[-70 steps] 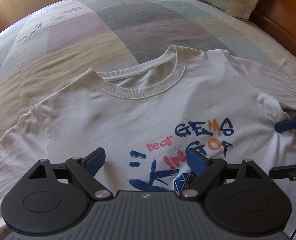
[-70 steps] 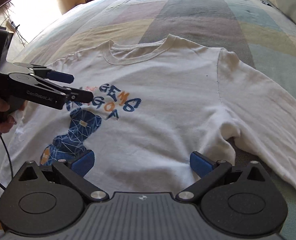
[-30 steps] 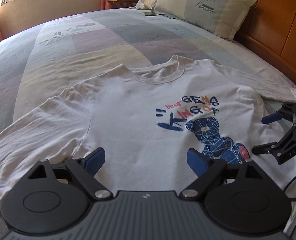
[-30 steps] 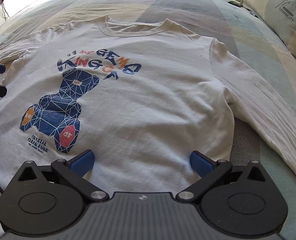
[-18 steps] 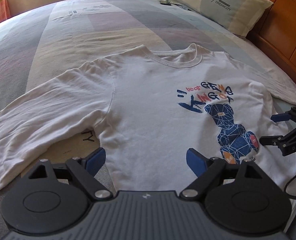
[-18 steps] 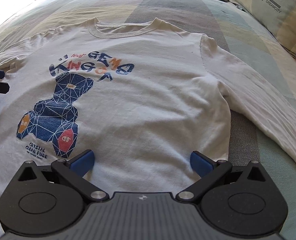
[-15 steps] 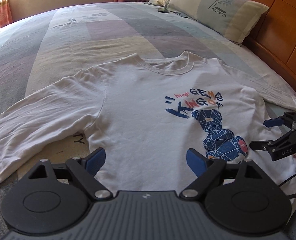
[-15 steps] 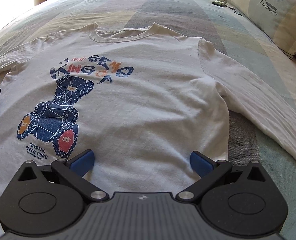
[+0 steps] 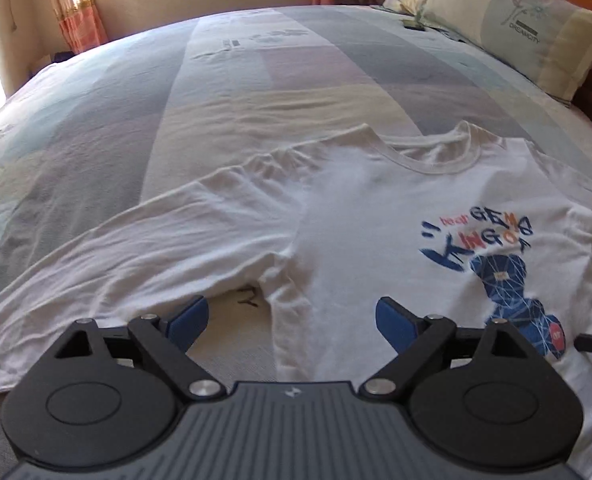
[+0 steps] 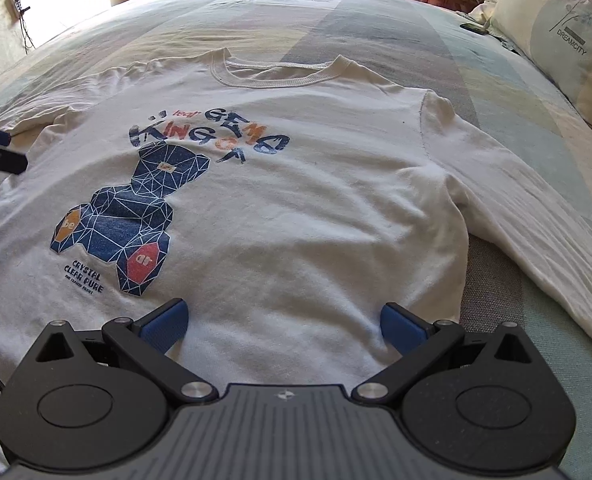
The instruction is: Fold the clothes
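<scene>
The left gripper (image 9: 292,316) is hovering low over the white long-sleeved shirt (image 9: 375,216), its blue pads (image 9: 188,318) standing wide apart and gripping nothing; between them are lying the shirt's side edge, below the armpit, and a patch of bare bedspread (image 9: 232,344). The right gripper (image 10: 284,320) is likewise gaping wide with nothing in its grasp, its pads (image 10: 399,324) poised just above the shirt's lower body, near the hem.

The shirt is lying flat, face up, on the bedspread, sleeves spreading out to either side. Its blue bear print (image 10: 136,216) is sitting on the chest, off to one side of the midline, with the lettering just above it toward the collar (image 10: 280,74). In the left wrist view, the nearer sleeve (image 9: 128,256) is stretching away from the shirt's body toward the left edge; in the right wrist view the other sleeve (image 10: 535,216) is running off to the right.

Beyond the collar, the striped bedspread is stretching on toward the far wall. A pillow (image 10: 567,40) is resting beyond the shirt, at the right, with a small dark object (image 10: 473,28) lying beside it. Curtains (image 9: 72,8) are hanging farthest off.
</scene>
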The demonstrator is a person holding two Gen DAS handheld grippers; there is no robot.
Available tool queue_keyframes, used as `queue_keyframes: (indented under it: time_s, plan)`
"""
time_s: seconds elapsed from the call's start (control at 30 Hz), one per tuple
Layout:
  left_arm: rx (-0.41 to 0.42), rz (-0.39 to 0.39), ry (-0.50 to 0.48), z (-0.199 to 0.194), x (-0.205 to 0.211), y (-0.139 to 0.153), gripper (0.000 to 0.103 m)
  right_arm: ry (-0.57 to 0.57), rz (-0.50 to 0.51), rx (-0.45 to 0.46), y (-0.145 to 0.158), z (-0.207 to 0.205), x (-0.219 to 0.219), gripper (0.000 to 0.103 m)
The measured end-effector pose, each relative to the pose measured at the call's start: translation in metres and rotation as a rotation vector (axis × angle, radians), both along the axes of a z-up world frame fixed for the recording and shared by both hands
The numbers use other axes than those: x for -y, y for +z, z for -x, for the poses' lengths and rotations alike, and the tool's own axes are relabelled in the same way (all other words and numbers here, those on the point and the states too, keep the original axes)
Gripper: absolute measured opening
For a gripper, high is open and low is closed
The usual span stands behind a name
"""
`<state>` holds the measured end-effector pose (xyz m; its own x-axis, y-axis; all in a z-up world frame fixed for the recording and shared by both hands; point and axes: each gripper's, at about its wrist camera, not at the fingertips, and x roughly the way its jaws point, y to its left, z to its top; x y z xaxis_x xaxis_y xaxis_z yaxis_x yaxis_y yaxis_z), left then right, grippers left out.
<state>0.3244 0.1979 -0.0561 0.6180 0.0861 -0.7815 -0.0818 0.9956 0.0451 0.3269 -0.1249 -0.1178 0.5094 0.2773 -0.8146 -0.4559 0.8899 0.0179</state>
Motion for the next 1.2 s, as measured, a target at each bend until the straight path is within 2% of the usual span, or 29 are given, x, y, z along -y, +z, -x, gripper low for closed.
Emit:
queue_keyframes:
  time_s: [0.1, 0.2, 0.33, 0.43, 0.57, 0.67, 0.73, 0.8, 0.9, 1.0, 1.03, 1.2]
  plan:
    - [-0.007, 0.022, 0.146, -0.028, -0.047, -0.018, 0.091, -0.007, -0.002, 0.012, -0.001, 0.001, 0.0, 0.103]
    - [-0.105, 0.136, 0.202, -0.033, -0.073, -0.047, 0.09, -0.011, -0.003, 0.016, -0.001, 0.002, 0.0, 0.103]
    - [-0.125, 0.152, 0.158, -0.011, -0.06, -0.038, 0.091, -0.012, 0.004, 0.006, 0.0, 0.0, -0.001, 0.103]
    - [-0.124, 0.192, 0.117, 0.0, -0.046, -0.021, 0.091, -0.013, 0.006, 0.007, 0.0, 0.0, -0.001, 0.103]
    - [-0.027, 0.101, -0.054, -0.009, -0.012, 0.005, 0.091, -0.021, 0.03, -0.035, 0.003, -0.006, -0.005, 0.103]
    - [0.03, 0.065, -0.115, -0.036, 0.002, 0.004, 0.091, -0.032, 0.044, -0.064, 0.004, -0.01, -0.008, 0.103]
    - [0.007, 0.08, -0.078, -0.055, 0.002, -0.011, 0.091, -0.032, 0.043, -0.058, 0.003, -0.009, -0.008, 0.103]
    - [-0.063, 0.134, 0.001, -0.063, -0.006, -0.035, 0.09, -0.031, 0.036, -0.046, 0.003, -0.007, -0.006, 0.103]
    - [-0.081, 0.183, 0.008, -0.048, -0.01, -0.047, 0.091, -0.028, 0.027, -0.028, 0.003, -0.004, -0.005, 0.103]
    - [-0.154, 0.241, 0.014, -0.042, -0.01, -0.034, 0.091, -0.023, 0.02, -0.017, 0.002, -0.003, -0.003, 0.103]
    - [-0.148, 0.255, 0.01, -0.039, -0.009, -0.028, 0.091, -0.019, 0.019, -0.018, 0.002, -0.003, -0.003, 0.103]
    - [-0.151, 0.172, -0.099, -0.029, 0.021, 0.002, 0.091, -0.021, 0.032, -0.037, 0.003, -0.005, -0.006, 0.103]
